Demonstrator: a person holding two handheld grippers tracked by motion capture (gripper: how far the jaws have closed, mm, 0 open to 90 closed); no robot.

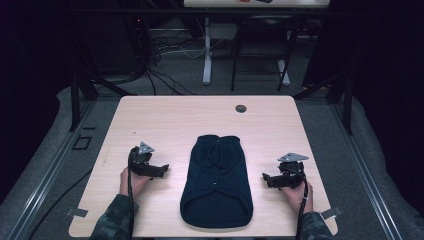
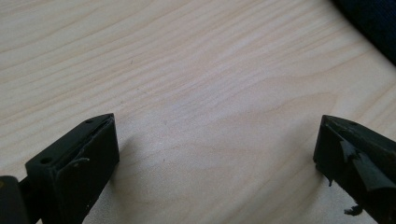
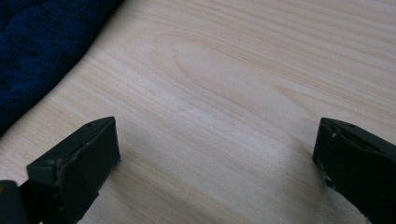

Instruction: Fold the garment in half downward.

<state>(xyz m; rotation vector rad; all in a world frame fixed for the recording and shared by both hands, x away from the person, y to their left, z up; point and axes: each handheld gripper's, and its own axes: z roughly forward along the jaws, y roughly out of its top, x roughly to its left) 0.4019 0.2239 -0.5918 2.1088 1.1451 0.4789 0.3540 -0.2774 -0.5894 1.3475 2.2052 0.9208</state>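
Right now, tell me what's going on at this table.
A person sits at the table with a gripper in each hand. A dark blue garment lies flat in the middle, untouched. The left gripper and right gripper rest on either side of it, jaws wide open and holding nothing.

Looked like a lab/test rig: bare wooden counter [image 1: 165,115], black frame posts [image 1: 75,102], cables on floor [image 1: 160,75].
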